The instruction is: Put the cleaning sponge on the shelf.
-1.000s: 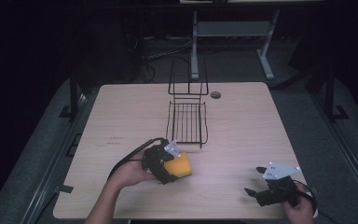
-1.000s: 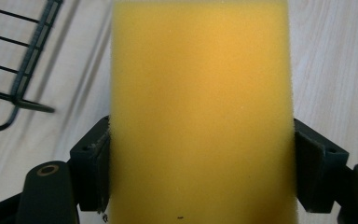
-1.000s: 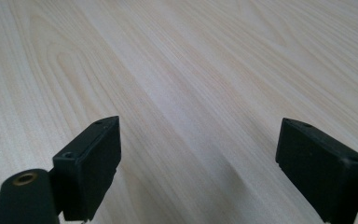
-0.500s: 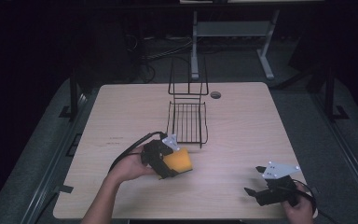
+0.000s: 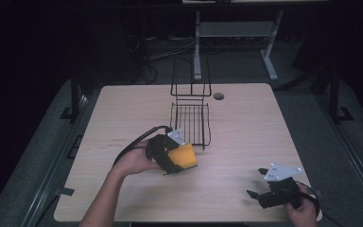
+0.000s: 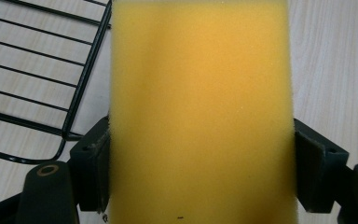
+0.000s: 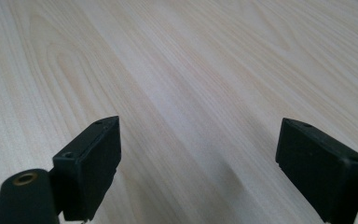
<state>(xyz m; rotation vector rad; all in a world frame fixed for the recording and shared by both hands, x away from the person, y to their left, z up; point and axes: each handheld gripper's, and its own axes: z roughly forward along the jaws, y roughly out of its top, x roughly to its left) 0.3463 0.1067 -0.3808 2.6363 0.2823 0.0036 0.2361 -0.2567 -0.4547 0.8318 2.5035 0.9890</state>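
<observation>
The left gripper [image 5: 177,158] has its 2 black jaws clamped on the sides of a yellow rectangular foam sponge [image 5: 183,156], which it holds just above the pale wooden table [image 5: 246,127], near the middle and a little toward the near edge. In the left gripper view the sponge [image 6: 200,112] runs straight out from between the jaws, so its long axis follows the gripper's own line, and its free end points away from the hand toward the table's far right.

The black wire rack [image 5: 190,124] is the thing the sponge lies closest to. Its flat grid tray sits just beyond and slightly to the right of the sponge's free end, with its near edge almost touching the gripper's grey plate in the high view. The tray's long axis runs from the near edge toward the far edge of the table, and its upright wire back stands at the far end. The tray's rounded corner and bars [image 6: 42,79] lie just beside the sponge, on its left in the left gripper view.

The left hand is by far the nearer to the rack. The right gripper [image 5: 264,191] rests near the table's near right corner, well apart, its jaws spread wide over bare wood [image 7: 191,93] and holding nothing.

As I judge it, placing the sponge on the tray calls for a short push forward and to the right.
</observation>
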